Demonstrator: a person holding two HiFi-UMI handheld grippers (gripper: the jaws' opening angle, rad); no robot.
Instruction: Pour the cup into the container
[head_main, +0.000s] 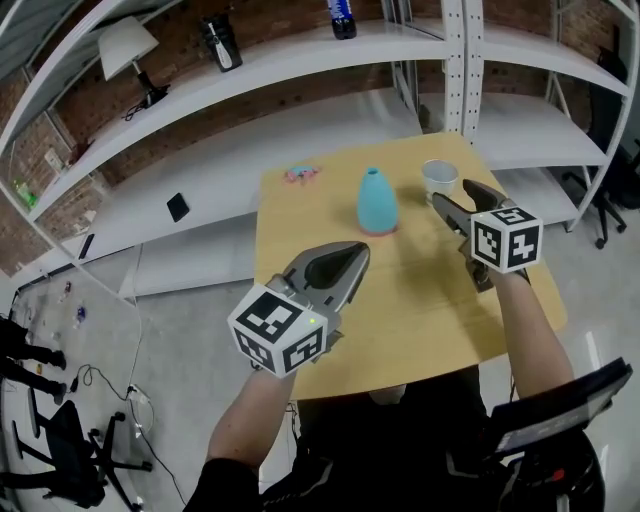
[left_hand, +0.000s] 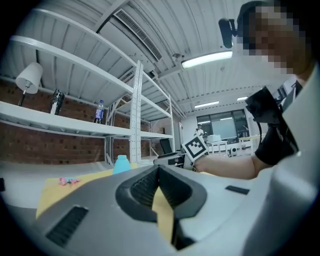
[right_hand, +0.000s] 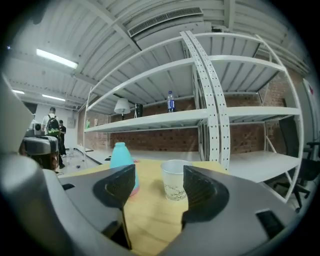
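On the far right part of the wooden table (head_main: 420, 300), a pale cup (head_main: 438, 180) stands upright, with a light blue, bottle-shaped container (head_main: 376, 200) upright to its left, near it but apart. The right tool (head_main: 457, 195) hovers low just in front of the cup with its 2 jaws spread wide. In the right gripper view the cup (right_hand: 175, 180) shows in the gap just past the tips, and neither pad touches it; the container (right_hand: 120, 155) rises behind the left jaw. The left tool (head_main: 355, 255) is held over the nearer middle of the table, well apart from both things, its jaws brought together at the tips with nothing between them. A small pink thing (head_main: 300, 174) lies near the table's far left edge.
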